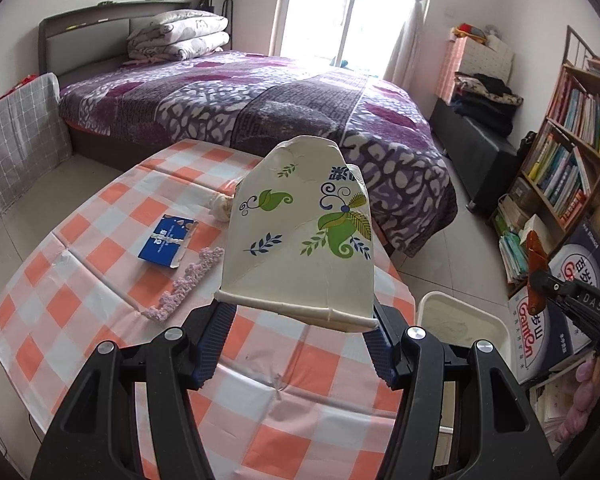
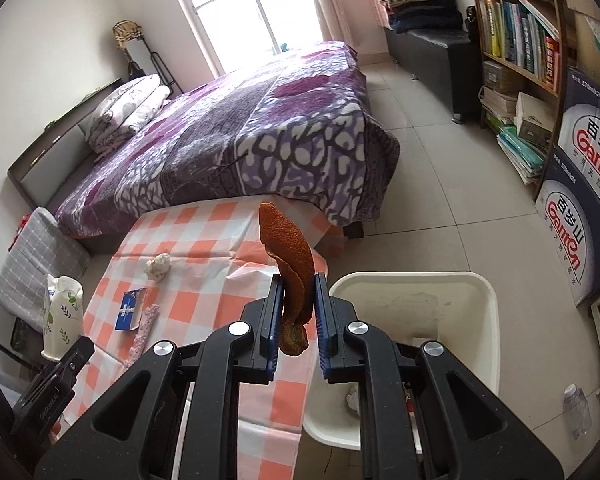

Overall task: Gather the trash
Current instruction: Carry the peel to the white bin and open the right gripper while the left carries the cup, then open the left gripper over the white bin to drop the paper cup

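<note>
My left gripper (image 1: 296, 320) is shut on a crushed white paper cup (image 1: 300, 232) with green and blue leaf print, held above the checkered table (image 1: 100, 280). The cup also shows in the right wrist view (image 2: 62, 312). My right gripper (image 2: 296, 312) is shut on a strip of orange peel (image 2: 290, 248), held near the table's right edge beside the white trash bin (image 2: 416, 288). The peel shows in the left wrist view (image 1: 536, 264). On the table lie a blue card packet (image 1: 168, 240), a crumpled tissue ball (image 2: 159, 266) and a pink lace strip (image 1: 188, 284).
A bed with a purple cover (image 1: 260, 96) stands behind the table. A bookshelf (image 1: 572, 128) and blue cartons (image 2: 584, 184) stand at the right. The bin (image 1: 460, 320) holds some scraps. A grey-covered chair (image 1: 16, 136) is at the left.
</note>
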Motion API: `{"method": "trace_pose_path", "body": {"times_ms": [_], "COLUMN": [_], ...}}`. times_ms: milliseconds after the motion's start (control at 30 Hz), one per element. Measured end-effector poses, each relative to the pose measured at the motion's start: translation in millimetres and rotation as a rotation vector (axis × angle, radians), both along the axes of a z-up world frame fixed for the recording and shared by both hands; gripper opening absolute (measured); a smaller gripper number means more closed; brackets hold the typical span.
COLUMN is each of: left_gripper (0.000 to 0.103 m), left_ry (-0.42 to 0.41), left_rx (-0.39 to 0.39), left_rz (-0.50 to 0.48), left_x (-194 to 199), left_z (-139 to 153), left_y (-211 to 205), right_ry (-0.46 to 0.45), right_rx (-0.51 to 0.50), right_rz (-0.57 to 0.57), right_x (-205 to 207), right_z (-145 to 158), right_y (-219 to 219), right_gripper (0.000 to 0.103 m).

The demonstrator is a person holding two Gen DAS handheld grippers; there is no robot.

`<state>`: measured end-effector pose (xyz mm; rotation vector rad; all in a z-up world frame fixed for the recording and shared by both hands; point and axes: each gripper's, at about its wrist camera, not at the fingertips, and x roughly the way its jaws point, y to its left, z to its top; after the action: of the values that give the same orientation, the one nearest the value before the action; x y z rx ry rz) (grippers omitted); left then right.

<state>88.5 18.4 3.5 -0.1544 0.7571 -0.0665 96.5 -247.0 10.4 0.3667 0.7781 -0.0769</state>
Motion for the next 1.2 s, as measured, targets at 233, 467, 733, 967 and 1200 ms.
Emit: {"method": "trace_pose_path", "body": {"times_ms": [233,467,733,967,1200], "left_gripper": [0.06,0.06,0.06,0.062,0.077], "left_ry": [0.005,0.012,0.008,0.023,0.038], "left_rx": [0.013,0.033,0.065,0.087,0.093], "left_rz": [-0.078,-0.17,-0.282,-0.385,-0.474], "left_x": [0,-1,-8,-17,-23], "left_z": [-7,-16,-24,-37,-49], "left_y": [-38,-79,-125,-162,-190], "right_ry": [0.071,0.067,0.057,0.061,0.067], "right_rx": [0.035,0.028,0.018,0.02,0.01], "right_rz": [-0.109,-0.185,-0.24,-0.275,-0.302], "right_x": [-3,-14,-28,-35,-39], "right_z": [-14,-17,-15,-17,-19], "right_y": [-41,-72,-101,-122,-132], "right_gripper": [0.018,0.033,0.047,0.048,0.059]}}
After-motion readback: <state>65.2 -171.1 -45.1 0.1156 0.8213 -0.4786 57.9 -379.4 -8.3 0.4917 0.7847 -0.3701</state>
